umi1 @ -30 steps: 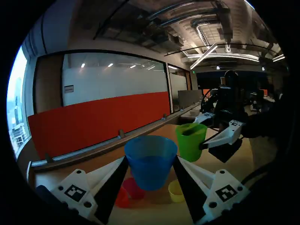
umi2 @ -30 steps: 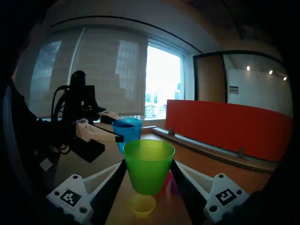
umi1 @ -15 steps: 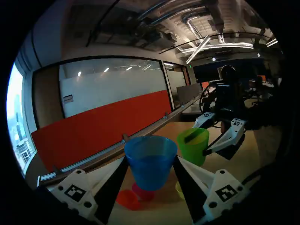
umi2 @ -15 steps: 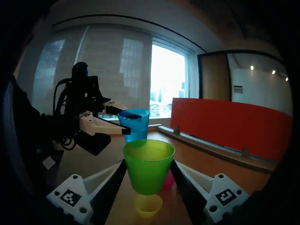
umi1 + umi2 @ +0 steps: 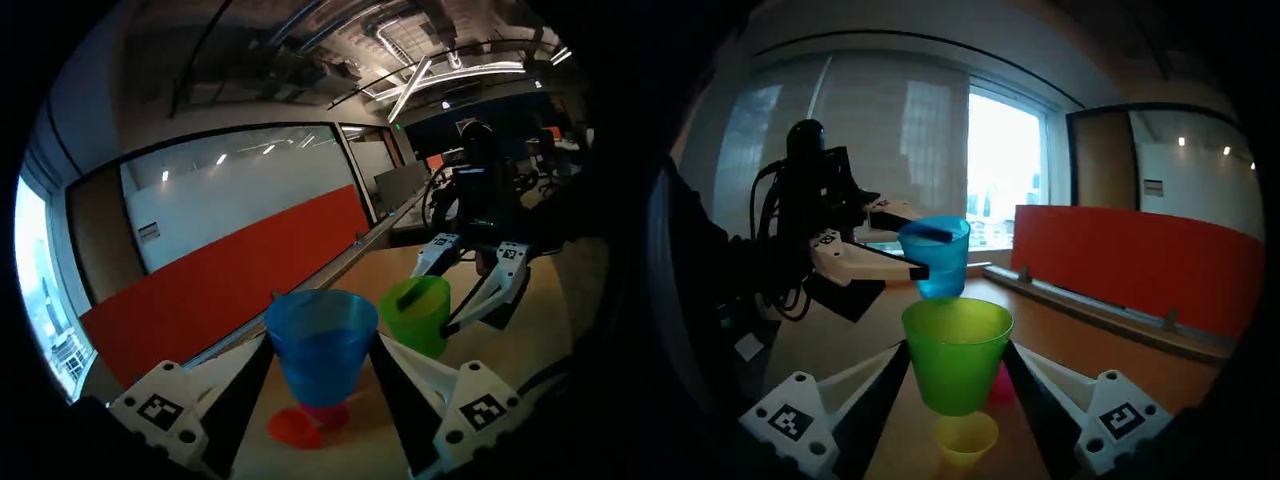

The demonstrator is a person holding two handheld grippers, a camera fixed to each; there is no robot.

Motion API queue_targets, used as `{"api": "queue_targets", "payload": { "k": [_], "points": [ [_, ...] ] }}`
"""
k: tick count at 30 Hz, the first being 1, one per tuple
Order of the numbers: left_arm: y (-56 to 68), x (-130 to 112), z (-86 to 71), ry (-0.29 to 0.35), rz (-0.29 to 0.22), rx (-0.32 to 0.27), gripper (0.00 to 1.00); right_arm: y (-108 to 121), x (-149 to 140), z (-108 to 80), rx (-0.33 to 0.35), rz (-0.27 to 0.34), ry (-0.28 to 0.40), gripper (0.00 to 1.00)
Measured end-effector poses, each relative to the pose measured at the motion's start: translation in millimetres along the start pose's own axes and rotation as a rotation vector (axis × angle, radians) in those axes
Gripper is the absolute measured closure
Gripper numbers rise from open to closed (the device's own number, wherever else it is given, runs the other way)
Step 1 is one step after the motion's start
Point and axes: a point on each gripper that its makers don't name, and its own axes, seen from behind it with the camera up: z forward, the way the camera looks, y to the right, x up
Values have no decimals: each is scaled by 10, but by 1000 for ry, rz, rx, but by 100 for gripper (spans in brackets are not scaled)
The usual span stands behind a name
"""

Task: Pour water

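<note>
The left tongs (image 5: 322,346) are closed on the blue cup (image 5: 322,366), one finger pressing each side. The cup is roughly upright, and its darker lower half suggests water inside. The right tongs (image 5: 958,354) clamp the green cup (image 5: 958,370) the same way, mouth up and apparently empty, ready to receive. Both cups hang clear of the counter (image 5: 1072,340). In the right gripper view the blue cup sits higher, just beyond the green rim, probably so a tilt would send water down into it. A yellow cup (image 5: 966,436) and a red cup (image 5: 294,426) stand below.
</note>
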Motion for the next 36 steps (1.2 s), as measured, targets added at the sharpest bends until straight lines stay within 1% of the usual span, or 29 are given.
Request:
{"api": "queue_targets", "payload": {
  "k": [6, 11, 26, 36],
  "points": [
    [-12, 64, 13, 4, 40, 7, 17, -62, -33, 31, 14, -3, -7, 13],
    [-21, 113, 1, 6, 91, 17, 17, -97, -59, 48, 22, 1, -6, 13],
    [25, 206, -41, 0, 222, 23, 17, -194, -132, 106, 45, 0, -11, 13],
    [64, 258, -27, 3, 286, 31, 17, -231, -153, 127, 55, -5, -14, 13]
  ]
}}
